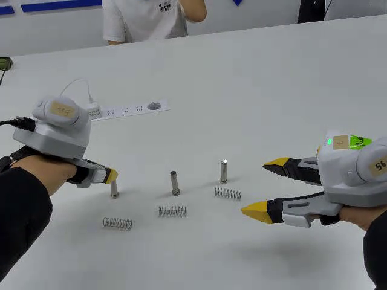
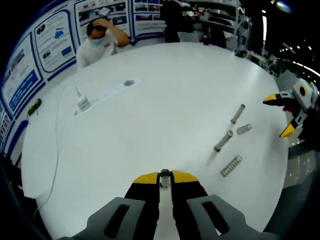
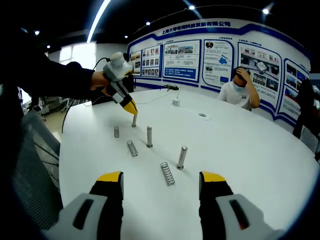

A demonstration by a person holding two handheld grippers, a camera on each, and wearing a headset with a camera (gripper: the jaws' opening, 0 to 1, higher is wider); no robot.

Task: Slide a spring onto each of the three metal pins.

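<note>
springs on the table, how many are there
3: left spring beside the left pin, middle spring beside the middle pin, right spring beside the right pin. None seems hidden.

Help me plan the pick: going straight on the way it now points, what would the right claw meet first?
Probably the nearest spring, lying ahead in line with the gap between the right claw's open jaws; the upright pin stands just beyond it. Depth is hard to judge.

Three short metal pins stand upright in a row on a white table [image 1: 254,90], all bare: left pin [image 1: 114,191], its top clamped in the left gripper [image 1: 112,176], middle pin [image 1: 175,183], right pin [image 1: 224,171]. A coiled spring lies flat near each: left spring [image 1: 117,223], middle spring [image 1: 172,211], right spring [image 1: 228,193].
</note>
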